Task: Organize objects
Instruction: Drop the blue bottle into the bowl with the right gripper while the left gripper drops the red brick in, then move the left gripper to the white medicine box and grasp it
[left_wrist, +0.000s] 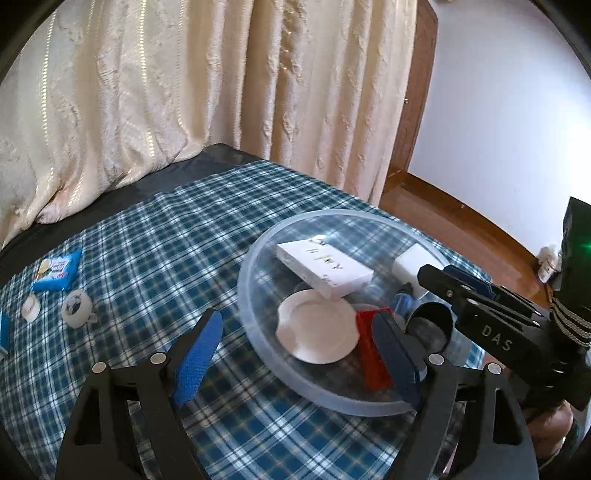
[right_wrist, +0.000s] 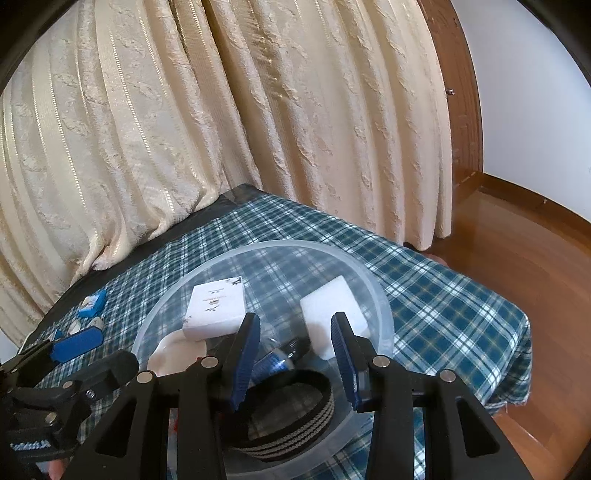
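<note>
A clear plastic bowl (left_wrist: 258, 236) on the plaid cloth (left_wrist: 147, 258) holds a white box (left_wrist: 325, 267), a white lid (left_wrist: 314, 325) and a red piece (left_wrist: 371, 354). The left gripper (left_wrist: 295, 354) stands released above it; the right gripper (right_wrist: 295, 350) hovers half-open, grasping nothing.

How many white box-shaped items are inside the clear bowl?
2. A flat printed white box leans toward the bowl's far-left side; a plain white block stands at the far right. Others may be hidden under the clutter.

clear round bowl (left_wrist: 258, 258) on plaid cloth holds white box (left_wrist: 325, 267), white dish (left_wrist: 317, 326), red block (left_wrist: 371, 354).
</note>
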